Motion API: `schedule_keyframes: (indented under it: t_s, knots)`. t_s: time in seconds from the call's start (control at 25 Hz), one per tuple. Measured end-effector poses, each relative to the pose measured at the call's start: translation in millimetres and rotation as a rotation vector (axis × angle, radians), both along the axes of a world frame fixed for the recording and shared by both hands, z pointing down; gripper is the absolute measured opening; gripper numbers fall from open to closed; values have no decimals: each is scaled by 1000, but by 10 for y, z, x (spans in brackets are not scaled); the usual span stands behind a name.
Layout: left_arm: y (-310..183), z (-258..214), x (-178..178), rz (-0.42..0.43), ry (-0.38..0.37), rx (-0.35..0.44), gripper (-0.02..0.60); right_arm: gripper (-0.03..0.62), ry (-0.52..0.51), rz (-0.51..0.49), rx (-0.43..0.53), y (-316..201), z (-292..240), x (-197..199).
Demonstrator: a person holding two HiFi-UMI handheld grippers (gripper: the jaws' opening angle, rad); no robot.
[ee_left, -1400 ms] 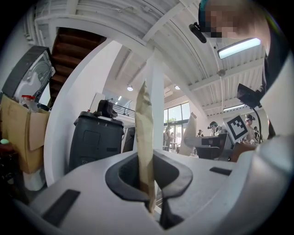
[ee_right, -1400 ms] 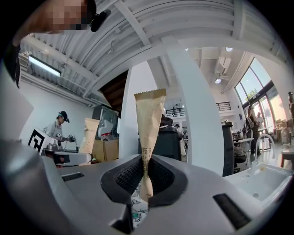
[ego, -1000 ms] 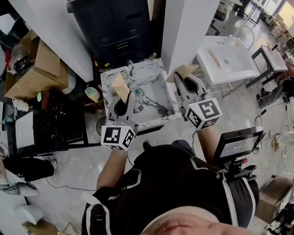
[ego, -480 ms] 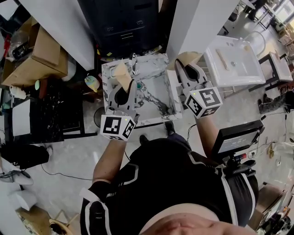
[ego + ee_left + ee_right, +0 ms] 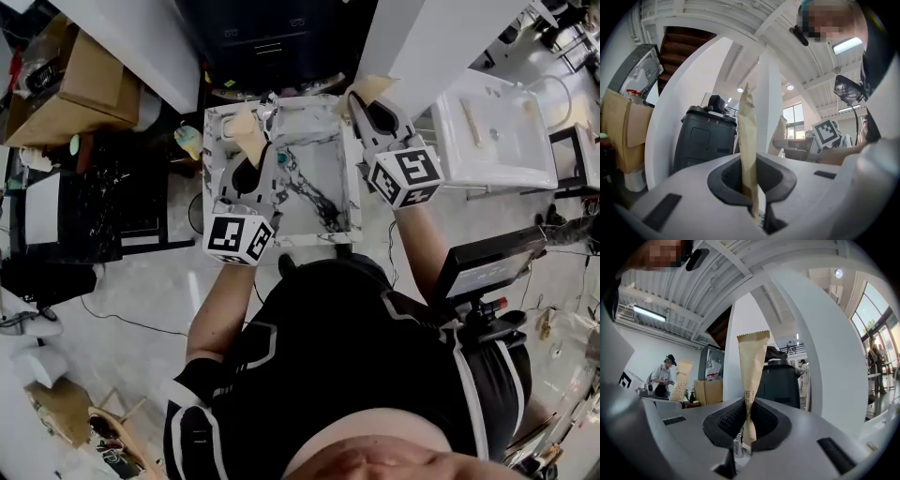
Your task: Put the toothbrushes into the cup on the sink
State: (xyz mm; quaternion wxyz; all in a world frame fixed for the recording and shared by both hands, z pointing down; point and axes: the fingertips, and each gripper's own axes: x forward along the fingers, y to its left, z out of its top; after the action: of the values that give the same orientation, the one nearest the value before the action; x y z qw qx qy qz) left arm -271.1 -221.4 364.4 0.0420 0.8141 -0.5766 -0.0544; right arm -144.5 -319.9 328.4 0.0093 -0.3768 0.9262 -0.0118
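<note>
The left gripper (image 5: 247, 167) is clamping tight on a brown paper toothbrush packet (image 5: 748, 140), which is standing upright between its jaws over the upper-left part of the marble sink (image 5: 349, 183). The right gripper (image 5: 367, 109) is pinching a second paper packet (image 5: 752, 362) the same way, hovering at the sink's upper-right corner, in the upper middle of the head view.

Print on the toothbrush packet (image 5: 751, 366) is unreadable.
</note>
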Motion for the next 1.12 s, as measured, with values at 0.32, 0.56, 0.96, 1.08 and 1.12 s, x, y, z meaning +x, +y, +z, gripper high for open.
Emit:
schedule_keyframes:
  t_s: [0.32, 0.56, 0.96, 1.08, 1.12]
  knots:
    - [-322, 350, 76, -35, -18, -54, 29, 37, 10, -64, -49, -480, 488, -127]
    - [-459, 570, 71, -69, 11, -79, 29, 37, 41, -100, -73, -750, 944, -223]
    - [-422, 707, 139, -107, -6, -97, 28, 37, 106, -145, -97, -980, 1618, -378]
    - [-465, 763, 120, -116, -8, -111, 28, 37, 145, -145, -119, -1084, 1893, -430]
    - [-461, 767, 118, -119, -7, -112, 28, 37, 155, -142, -124, -1096, 1961, -432]
